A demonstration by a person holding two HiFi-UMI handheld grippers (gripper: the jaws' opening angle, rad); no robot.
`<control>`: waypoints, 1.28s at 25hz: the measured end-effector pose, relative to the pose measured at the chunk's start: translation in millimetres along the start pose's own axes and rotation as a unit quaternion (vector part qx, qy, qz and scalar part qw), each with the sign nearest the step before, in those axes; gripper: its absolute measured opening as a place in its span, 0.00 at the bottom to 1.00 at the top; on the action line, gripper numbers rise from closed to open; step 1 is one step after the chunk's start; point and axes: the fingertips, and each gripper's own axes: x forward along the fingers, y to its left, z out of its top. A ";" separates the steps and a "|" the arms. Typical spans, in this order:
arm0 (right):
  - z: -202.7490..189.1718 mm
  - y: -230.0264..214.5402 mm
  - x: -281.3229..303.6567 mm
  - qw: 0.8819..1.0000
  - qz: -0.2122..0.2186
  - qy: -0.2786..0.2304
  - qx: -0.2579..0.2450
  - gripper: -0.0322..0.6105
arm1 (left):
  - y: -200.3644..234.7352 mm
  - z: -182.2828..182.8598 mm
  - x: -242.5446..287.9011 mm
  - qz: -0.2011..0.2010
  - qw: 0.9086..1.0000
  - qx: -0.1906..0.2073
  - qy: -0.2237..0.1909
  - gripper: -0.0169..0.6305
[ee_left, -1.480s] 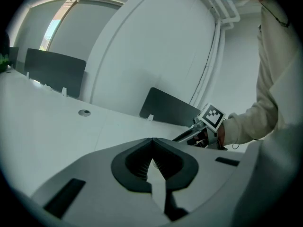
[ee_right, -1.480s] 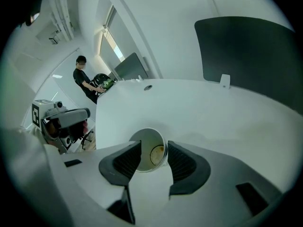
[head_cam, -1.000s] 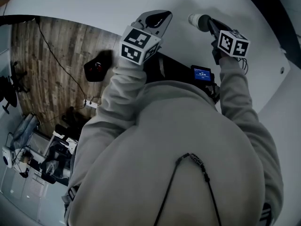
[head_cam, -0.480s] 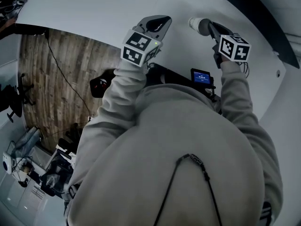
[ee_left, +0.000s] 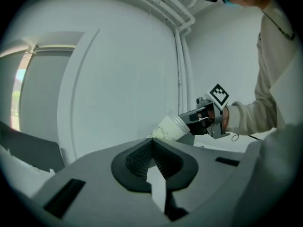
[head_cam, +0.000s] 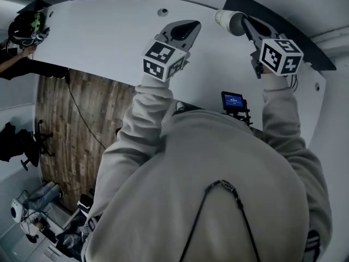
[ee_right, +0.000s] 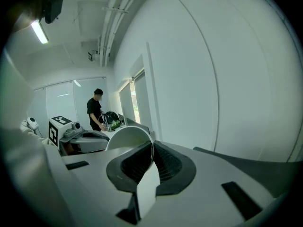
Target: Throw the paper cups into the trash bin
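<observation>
Paper cup (head_cam: 229, 22) higher, in right gripper (head_cam: 246, 27)

The plank floor (head_cam: 57, 124) carries a thin black cable (head_cam: 80, 113) that runs slantwise from the floor's edge under the white wall. A dark stand (head_cam: 23, 145) sits by its left edge, and mixed gear (head_cam: 34, 203) is crowded in its lower left corner.

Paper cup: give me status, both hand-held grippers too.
Right hand-held gripper shut on paper cup, at its rim, raised by the white wall. Left hand-held gripper shut, empty. Trash bin not in view.
</observation>
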 end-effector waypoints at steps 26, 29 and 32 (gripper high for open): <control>-6.2 26.2 51.9 0.990 0.133 0.039 -0.001 0.11 | 20.8 -3.2 -58.2 0.140 0.988 -0.046 0.039 0.02; -29.2 90.7 84.8 0.981 0.183 0.066 -0.015 0.11 | 34.4 -32.2 -131.9 0.197 0.977 -0.061 0.050 0.02; -28.1 161.6 98.7 0.971 0.223 0.077 -0.036 0.11 | 37.2 -43.7 -212.1 0.249 0.965 -0.071 0.047 0.02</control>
